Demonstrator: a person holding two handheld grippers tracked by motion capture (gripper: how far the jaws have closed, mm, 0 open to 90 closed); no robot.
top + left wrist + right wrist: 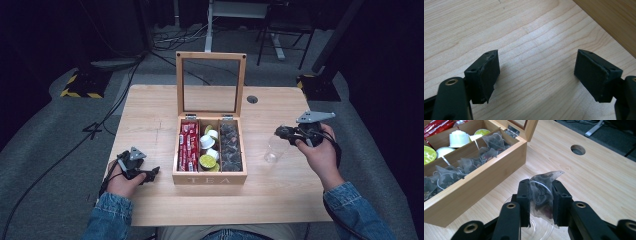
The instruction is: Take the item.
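Note:
An open wooden tea box (pixel 209 177) (pixel 481 182) stands mid-table with its glass lid raised. It holds red packets (pixel 188 145), white and green capsules (pixel 209 148) (pixel 459 138) and dark pyramid tea bags (pixel 230 145) (pixel 461 167). My right gripper (pixel 281 132) (pixel 540 202) is shut on a pyramid tea bag (pixel 541 195), held just above a clear glass (pixel 274 149) (pixel 534 233) to the right of the box. My left gripper (pixel 150 175) (pixel 536 75) rests open low over bare wood left of the box, nothing between its jaws.
A round cable hole (pixel 252 99) (pixel 578 149) is in the table (pixel 150 115) behind the box on the right. Cables and metal desk legs (pixel 207 30) lie on the grey floor beyond the far edge. A corner of the box (pixel 614 20) sits close to the left gripper.

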